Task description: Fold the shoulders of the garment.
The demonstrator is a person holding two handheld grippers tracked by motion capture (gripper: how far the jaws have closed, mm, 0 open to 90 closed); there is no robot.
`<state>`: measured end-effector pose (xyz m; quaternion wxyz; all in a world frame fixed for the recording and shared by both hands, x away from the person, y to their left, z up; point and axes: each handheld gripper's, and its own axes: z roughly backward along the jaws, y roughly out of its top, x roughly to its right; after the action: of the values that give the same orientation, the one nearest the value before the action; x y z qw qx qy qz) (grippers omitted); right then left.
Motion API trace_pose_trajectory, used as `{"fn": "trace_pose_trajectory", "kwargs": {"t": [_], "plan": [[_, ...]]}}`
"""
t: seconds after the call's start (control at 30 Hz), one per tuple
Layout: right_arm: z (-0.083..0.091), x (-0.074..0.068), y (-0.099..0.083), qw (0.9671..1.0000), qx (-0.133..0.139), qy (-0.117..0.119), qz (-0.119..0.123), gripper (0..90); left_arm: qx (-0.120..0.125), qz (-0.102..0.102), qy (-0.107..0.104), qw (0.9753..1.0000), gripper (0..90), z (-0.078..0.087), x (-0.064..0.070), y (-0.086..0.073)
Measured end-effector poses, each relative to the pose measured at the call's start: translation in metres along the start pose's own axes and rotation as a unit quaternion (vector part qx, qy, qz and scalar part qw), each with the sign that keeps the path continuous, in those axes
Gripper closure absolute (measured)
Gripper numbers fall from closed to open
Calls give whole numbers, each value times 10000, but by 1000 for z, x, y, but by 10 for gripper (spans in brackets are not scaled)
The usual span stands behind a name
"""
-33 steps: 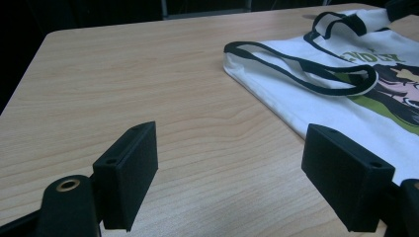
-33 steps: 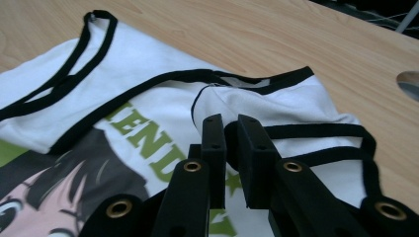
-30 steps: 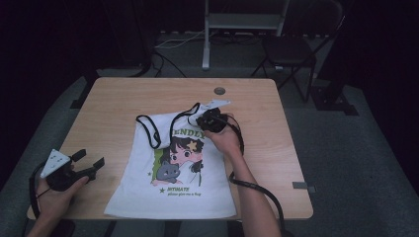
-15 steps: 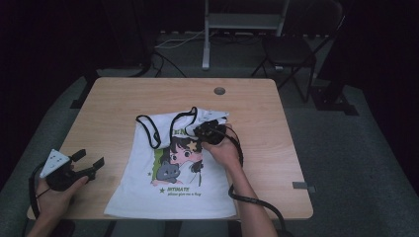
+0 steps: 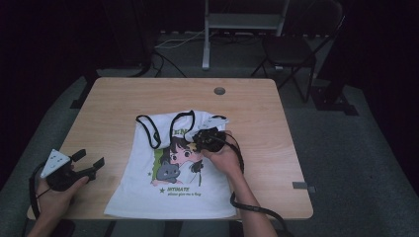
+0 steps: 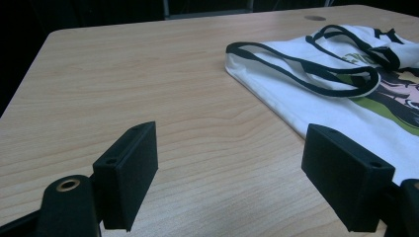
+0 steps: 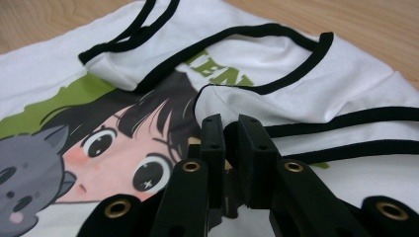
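A: High view. Where does the white tank top lie, and what could go wrong?

B: Flat on the bench, print upward, black-trimmed straps toward the far edge. The right claw sits on its upper right part. The left claw rests on the bench near the left hem, apart from the cloth; nothing pins that side, so a pull would likely drag the whole garment.

A: Left claw view?

B: Jaws stand wide apart and empty above bare wood; the top's strap loops lie ahead to the right.

A: Right claw view?

B: Jaws nearly closed, seemingly pinching a fold of cloth; the bite looks shallow, so it may slip free. The fabric is white, wrinkled, printed with a cartoon face.
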<state>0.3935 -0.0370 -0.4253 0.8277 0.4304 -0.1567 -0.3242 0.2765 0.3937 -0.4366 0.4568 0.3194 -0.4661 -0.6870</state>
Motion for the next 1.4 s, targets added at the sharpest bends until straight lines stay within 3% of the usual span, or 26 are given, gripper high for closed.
{"fn": "trace_pose_trajectory", "kwargs": {"t": [0.7,0.8,0.97,1.07,1.2,1.4], "plan": [[6,-11,-11,9992,-256,197,255,796,-1,-19,6,10000,214,0,0,0],[9,-10,-9,9994,-154,211,240,740,-1,-26,8,10000,214,0,1,0],[8,-3,7,9999,135,70,2,637,-2,-42,15,10000,214,0,1,0],[-5,-3,15,10000,48,-14,-70,609,-7,-44,13,10000,214,0,0,0],[-23,-4,14,9993,-308,-213,38,609,-3,-41,7,10000,214,0,0,0],[-25,-8,2,9987,-447,-232,86,609,8,-60,1,10000,214,0,1,0]]}}
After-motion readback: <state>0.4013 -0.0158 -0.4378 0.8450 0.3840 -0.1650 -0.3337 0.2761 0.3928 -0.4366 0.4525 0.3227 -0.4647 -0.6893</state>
